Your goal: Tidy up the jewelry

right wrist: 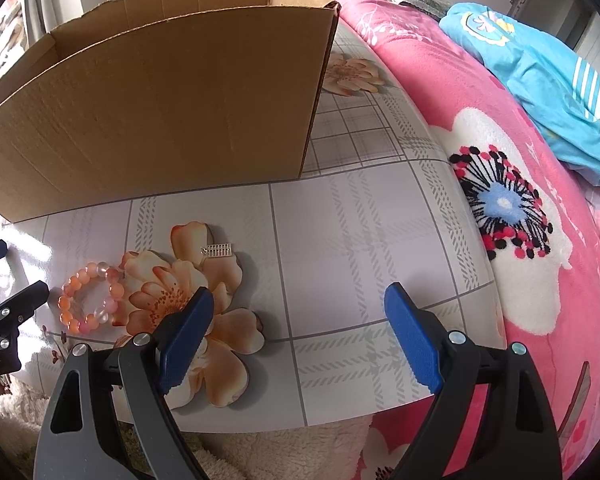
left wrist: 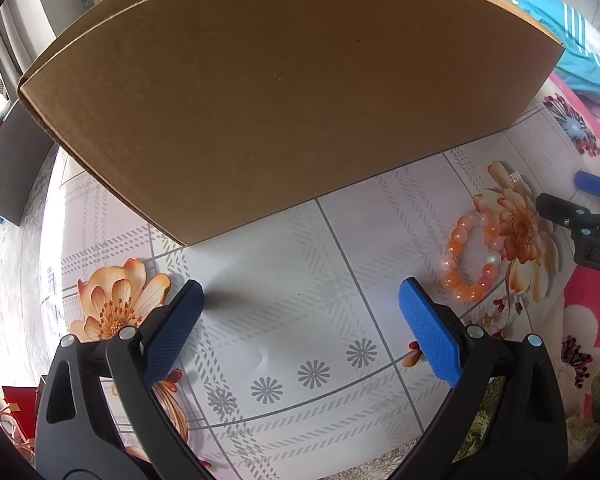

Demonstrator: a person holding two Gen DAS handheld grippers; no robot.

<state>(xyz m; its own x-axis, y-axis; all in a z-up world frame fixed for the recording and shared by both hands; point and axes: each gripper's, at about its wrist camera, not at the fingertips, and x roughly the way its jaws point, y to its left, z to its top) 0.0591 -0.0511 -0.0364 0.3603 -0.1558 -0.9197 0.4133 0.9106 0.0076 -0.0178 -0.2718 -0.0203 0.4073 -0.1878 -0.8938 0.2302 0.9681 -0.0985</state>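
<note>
An orange beaded bracelet [left wrist: 473,257] lies on the flower-print table, right of my left gripper [left wrist: 302,292], which is open and empty above the table. It also shows in the right wrist view [right wrist: 91,298], left of my right gripper [right wrist: 298,300], also open and empty. A small silver pendant [right wrist: 219,250] lies on a printed flower beyond the bracelet; in the left wrist view it is a small glint [left wrist: 514,177]. An open cardboard box [left wrist: 268,92] stands behind them, also in the right wrist view [right wrist: 160,100].
The table [right wrist: 360,240] has a tile and flower print. A pink floral blanket [right wrist: 520,260] lies along its right edge, with blue clothing [right wrist: 540,68] on it. The other gripper shows at each view's edge: the right one [left wrist: 592,208], the left one [right wrist: 4,304].
</note>
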